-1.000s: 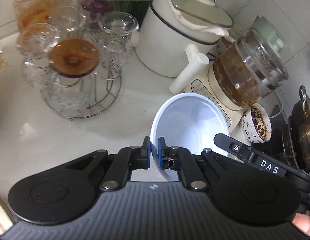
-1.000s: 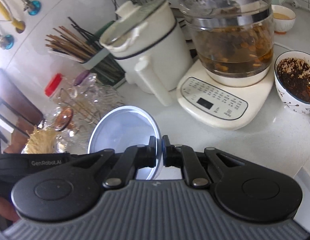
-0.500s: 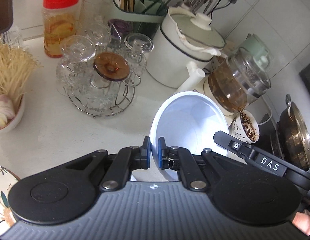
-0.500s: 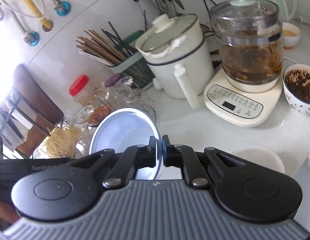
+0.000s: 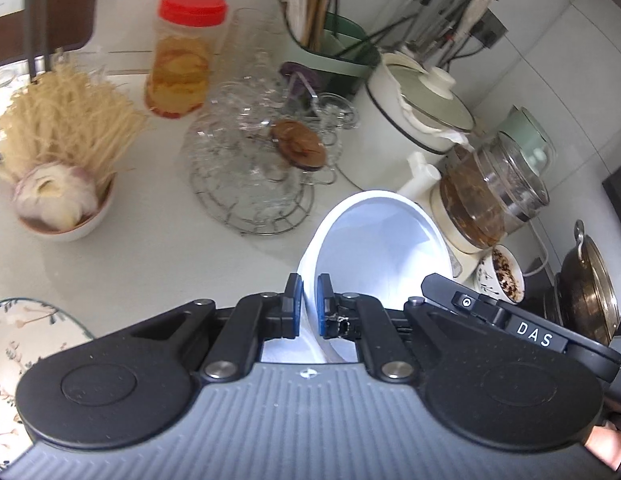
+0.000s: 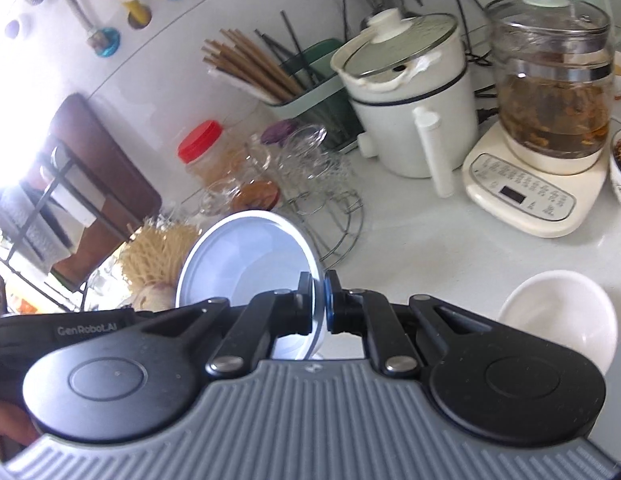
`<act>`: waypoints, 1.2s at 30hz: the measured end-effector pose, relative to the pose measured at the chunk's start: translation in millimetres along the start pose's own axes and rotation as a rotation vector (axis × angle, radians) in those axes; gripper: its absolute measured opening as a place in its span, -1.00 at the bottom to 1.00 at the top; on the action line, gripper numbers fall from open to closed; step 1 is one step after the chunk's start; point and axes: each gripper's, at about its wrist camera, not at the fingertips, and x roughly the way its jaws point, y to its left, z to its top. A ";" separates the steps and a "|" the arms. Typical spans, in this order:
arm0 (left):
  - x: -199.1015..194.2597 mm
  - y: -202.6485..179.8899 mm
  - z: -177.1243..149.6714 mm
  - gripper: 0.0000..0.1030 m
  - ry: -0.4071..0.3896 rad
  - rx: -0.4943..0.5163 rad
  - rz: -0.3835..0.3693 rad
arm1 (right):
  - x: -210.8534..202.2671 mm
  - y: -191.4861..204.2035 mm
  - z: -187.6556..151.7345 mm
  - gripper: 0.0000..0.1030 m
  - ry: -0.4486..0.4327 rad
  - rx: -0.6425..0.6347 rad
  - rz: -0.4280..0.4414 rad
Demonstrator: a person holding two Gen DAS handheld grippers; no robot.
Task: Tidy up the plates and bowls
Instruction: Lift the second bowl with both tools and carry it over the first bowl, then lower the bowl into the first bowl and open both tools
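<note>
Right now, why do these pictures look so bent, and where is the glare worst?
Both views are fisheye, so straight edges bow. Right wrist view: window light at the left washes out detail. Left wrist view: the glass rack looks smeared, while the left gripper pinching the white bowl stays sharp.

White bowl (image 5: 374,248); red-lidded jar (image 5: 182,56) (amber contents); floral plate (image 5: 26,340).
</note>
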 end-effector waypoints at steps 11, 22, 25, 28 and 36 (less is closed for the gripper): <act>9.0 31.4 -17.8 -0.82 0.045 -0.030 0.069 | 28.5 11.9 -24.2 -0.82 0.130 0.029 -0.005; 33.1 47.3 -39.2 -0.82 0.152 -0.039 0.104 | 46.4 6.8 -46.9 -0.78 0.243 0.032 -0.074; 34.4 47.8 -39.2 -0.82 0.161 -0.035 0.128 | 51.9 10.4 -50.3 -0.78 0.269 0.004 -0.071; 35.9 50.0 -38.4 -0.82 0.166 -0.038 0.134 | 54.1 11.4 -51.1 -0.77 0.280 -0.007 -0.065; 35.9 50.9 -35.1 -0.45 0.177 -0.050 0.121 | 58.4 16.3 -48.5 -0.77 0.283 -0.027 -0.069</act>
